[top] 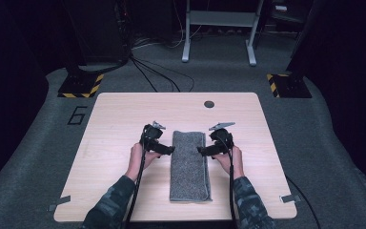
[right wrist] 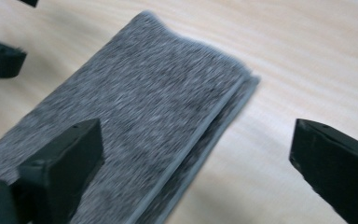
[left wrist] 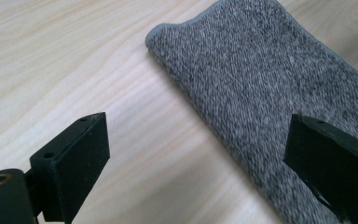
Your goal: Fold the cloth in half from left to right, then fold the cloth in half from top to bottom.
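Note:
A grey towel (top: 189, 164), folded into a long narrow strip, lies flat in the middle of the wooden table (top: 119, 114). My left gripper (top: 169, 150) hovers at its left edge, and my right gripper (top: 201, 150) at its right edge; both point inward at the towel's far half. In the left gripper view the left gripper (left wrist: 196, 154) stands wide open above bare wood and the towel (left wrist: 270, 79), with nothing between its jaws. The right gripper (right wrist: 196, 158) is open too, over the layered edge of the towel (right wrist: 135, 121).
A dark round grommet (top: 209, 104) sits near the table's far edge. Beyond the table, cables (top: 152, 71) run over the grey floor, with a metal stand (top: 219, 28) and two yellow-and-black striped bases (top: 81, 86).

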{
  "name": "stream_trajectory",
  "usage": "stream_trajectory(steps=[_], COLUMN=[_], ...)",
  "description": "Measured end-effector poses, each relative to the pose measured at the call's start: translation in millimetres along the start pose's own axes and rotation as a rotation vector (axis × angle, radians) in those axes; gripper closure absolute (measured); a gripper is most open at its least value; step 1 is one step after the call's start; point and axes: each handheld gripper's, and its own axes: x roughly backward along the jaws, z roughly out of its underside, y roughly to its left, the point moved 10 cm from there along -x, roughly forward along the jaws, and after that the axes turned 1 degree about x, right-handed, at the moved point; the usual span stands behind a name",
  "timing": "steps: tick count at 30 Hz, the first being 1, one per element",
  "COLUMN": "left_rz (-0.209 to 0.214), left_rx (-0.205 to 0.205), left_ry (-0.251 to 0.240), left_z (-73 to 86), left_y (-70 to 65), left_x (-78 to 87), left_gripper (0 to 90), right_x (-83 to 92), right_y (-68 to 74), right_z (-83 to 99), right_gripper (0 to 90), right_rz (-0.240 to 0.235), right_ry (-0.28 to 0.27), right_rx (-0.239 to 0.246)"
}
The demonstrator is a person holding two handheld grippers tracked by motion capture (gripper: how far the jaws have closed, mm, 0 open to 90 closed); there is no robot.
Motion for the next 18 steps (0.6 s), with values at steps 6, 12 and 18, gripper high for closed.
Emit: stream_trajectory(steps=[6,12,18], left_rz=[-0.01,-0.047,-0.082], left_rx=[0.017,0.035,0.031], left_ry=[0.02,0.004,0.025], left_z=[-13.3,-24.6,-27.4], left_y=[11.7,28.1,34.1], left_x=[-17.7,-28.7,-40.0], left_gripper=[8.6,14.9,19.0], right_x=[-13.1,-35.8,-55.0], right_y=[-12.6,-28.9,-38.2], right_z=[-7.8,-11.1,-13.5], right_gripper=[8.1,25.3,35.4], right_rz=[0.011,0.015,0.035], right_ry=[0.023,0.055,0.08], right_rx=[-0.019,-0.079,-0.099])
